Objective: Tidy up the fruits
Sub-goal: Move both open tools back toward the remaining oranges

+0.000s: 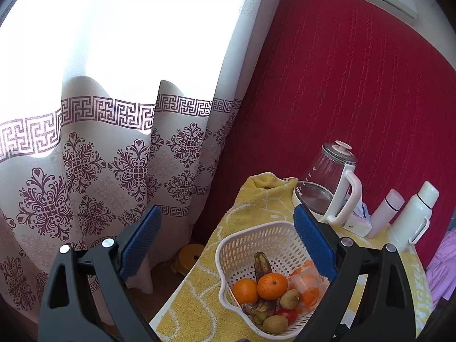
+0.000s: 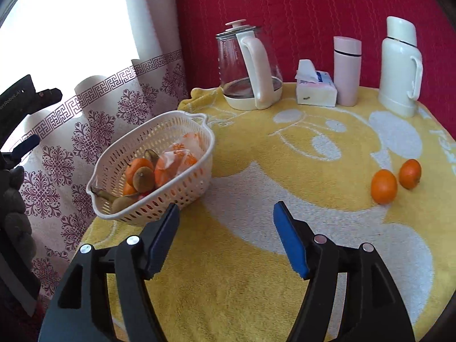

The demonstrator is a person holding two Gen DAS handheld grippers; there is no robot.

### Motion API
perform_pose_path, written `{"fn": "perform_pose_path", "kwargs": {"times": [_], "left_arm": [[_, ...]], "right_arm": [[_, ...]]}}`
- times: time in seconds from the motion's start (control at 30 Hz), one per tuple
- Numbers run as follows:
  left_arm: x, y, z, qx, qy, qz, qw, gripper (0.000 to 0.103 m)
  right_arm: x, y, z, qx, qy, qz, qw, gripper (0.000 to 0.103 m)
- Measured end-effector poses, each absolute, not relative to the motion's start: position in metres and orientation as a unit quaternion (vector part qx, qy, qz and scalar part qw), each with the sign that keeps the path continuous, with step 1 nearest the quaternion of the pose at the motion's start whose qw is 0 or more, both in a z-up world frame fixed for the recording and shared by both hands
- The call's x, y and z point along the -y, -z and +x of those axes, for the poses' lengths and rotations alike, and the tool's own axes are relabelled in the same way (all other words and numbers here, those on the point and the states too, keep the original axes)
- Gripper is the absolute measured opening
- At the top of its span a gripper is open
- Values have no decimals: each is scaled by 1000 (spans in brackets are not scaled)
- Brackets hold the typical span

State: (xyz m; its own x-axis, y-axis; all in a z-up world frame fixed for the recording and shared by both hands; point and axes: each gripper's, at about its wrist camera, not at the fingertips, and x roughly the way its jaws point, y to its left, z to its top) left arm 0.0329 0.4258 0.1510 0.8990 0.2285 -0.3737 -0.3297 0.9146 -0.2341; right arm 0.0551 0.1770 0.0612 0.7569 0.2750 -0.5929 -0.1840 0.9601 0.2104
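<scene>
fruits fill a white perforated plastic basket [image 2: 159, 171] near the left edge of a round table covered by a yellow terry towel with white cartoon shapes [image 2: 256, 256]. inside the basket lie two orange mandarins [image 1: 272, 286], brown fuzzy kiwis [image 1: 290, 298], a blackened overripe banana [image 1: 262, 265], something small and red, and clear plastic packets with orange contents [image 1: 306, 282]. two more loose orange mandarins [image 2: 384, 186] sit touching each other on the towel near the table's right edge, well apart from the basket. the left gripper [image 1: 228, 225] hangs above the basket's near side, its blue-padded fingers spread wide and holding nothing. the right gripper [image 2: 226, 213] hovers over bare towel between the basket and the loose mandarins, its blue pads also spread wide and empty. along the back of the table, against a red quilted fabric [image 2: 299, 5], stand a glass kettle with a pinkish-white handle [image 2: 248, 68], a tissue pack [image 2: 313, 85], a slim pink flask [image 2: 347, 69] and a white thermos jug with a handle [image 2: 399, 68]. a patterned white and purple curtain [image 1: 99, 156] hangs to the left.
</scene>
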Motion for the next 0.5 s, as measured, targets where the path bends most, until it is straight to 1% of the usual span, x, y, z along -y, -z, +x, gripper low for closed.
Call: {"fn": "perform_pose_path", "kwargs": {"times": [0.2, 0.5], "left_arm": [[-406, -151, 34, -172, -131, -123, 969, 95], [-385, -151, 36, -169, -119, -86, 975, 97]], "right_arm": [[-135, -43, 64, -342, -72, 105, 931, 68], [-122, -28, 70, -354, -47, 118, 927, 68]]}}
